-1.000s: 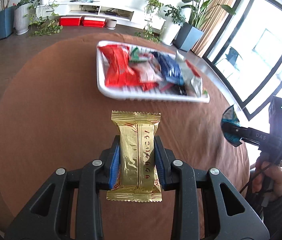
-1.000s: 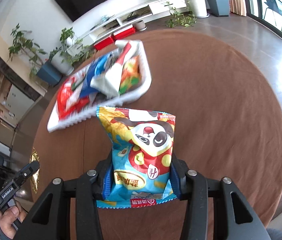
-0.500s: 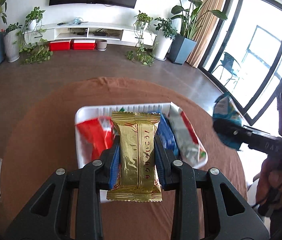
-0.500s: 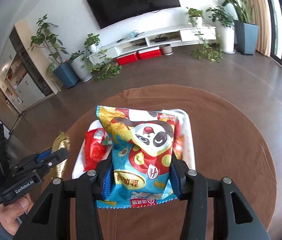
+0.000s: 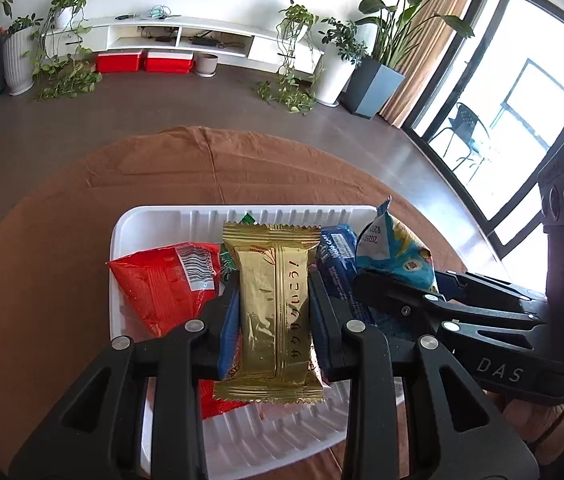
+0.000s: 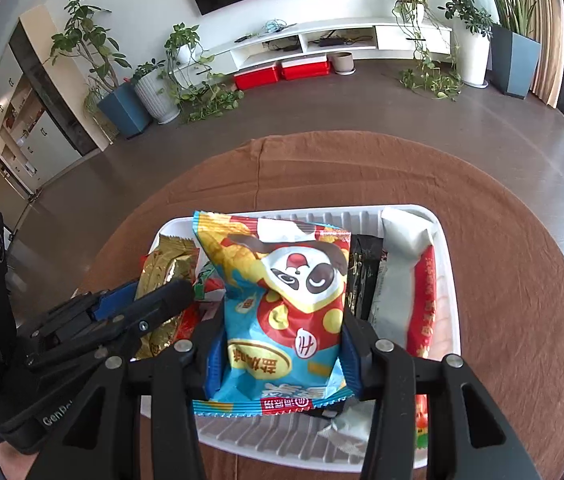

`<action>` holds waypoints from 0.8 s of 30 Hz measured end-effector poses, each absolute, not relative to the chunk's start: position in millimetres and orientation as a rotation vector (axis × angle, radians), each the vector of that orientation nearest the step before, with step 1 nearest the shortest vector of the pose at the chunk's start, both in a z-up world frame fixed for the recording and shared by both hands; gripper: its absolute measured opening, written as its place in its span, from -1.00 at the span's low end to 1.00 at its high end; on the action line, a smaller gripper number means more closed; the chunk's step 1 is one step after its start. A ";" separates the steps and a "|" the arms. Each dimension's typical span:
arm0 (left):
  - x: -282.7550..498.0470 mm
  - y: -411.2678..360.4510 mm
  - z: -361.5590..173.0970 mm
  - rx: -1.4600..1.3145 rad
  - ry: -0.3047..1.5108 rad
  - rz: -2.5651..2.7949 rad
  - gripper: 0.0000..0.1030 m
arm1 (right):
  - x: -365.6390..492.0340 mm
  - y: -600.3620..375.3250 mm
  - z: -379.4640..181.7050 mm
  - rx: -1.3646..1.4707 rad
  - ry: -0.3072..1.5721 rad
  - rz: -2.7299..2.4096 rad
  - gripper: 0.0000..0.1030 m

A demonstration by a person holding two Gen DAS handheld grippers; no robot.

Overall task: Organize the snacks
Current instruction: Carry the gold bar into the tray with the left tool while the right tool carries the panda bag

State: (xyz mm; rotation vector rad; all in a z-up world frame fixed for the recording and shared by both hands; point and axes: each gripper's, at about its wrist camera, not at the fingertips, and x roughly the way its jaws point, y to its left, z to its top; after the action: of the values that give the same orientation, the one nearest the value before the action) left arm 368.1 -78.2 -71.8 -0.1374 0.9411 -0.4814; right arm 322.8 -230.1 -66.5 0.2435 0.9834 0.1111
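Note:
My left gripper (image 5: 273,300) is shut on a gold wafer packet (image 5: 271,308), held over the white ribbed tray (image 5: 153,216). My right gripper (image 6: 282,332) is shut on a blue panda snack bag (image 6: 282,308), also above the tray (image 6: 446,248). In the left wrist view the right gripper (image 5: 398,292) sits close on the right with the blue bag (image 5: 394,252). In the right wrist view the left gripper (image 6: 149,300) and gold packet (image 6: 165,272) are close on the left. A red bag (image 5: 161,288) and a dark blue packet (image 5: 338,264) lie in the tray.
The tray rests on a round table with a brown cloth (image 6: 522,280). In it also lie a white packet (image 6: 402,264), a black packet (image 6: 364,276) and a red stick packet (image 6: 426,300). Beyond are dark floor, potted plants (image 5: 374,76) and a white TV shelf (image 6: 322,40).
Both grippers have travelled forward across the table with their snacks and now hang over the tray, close side by side. The tray went from far to directly beneath them.

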 end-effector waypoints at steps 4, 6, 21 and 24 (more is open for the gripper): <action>379.5 -80.8 -87.2 -0.132 0.955 -0.467 -0.44 | 332.0 -228.8 -74.3 0.229 0.992 0.093 -0.05; 382.4 -82.4 -95.8 -0.125 0.967 -0.467 -0.44 | 335.2 -227.9 -78.7 0.223 1.002 0.082 -0.05; 405.5 -88.5 -137.4 -0.111 1.009 -0.456 -0.45 | 342.2 -225.8 -100.6 0.179 1.022 0.061 -0.08; 408.8 -89.5 -138.6 -0.111 1.010 -0.456 -0.45 | 341.2 -225.4 -100.4 0.170 1.020 0.062 -0.08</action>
State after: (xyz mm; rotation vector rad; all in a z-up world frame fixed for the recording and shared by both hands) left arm 408.8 -89.5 -138.6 -0.1110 1.0099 -0.4556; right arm 341.2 -225.4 -100.4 0.1701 1.0196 0.0622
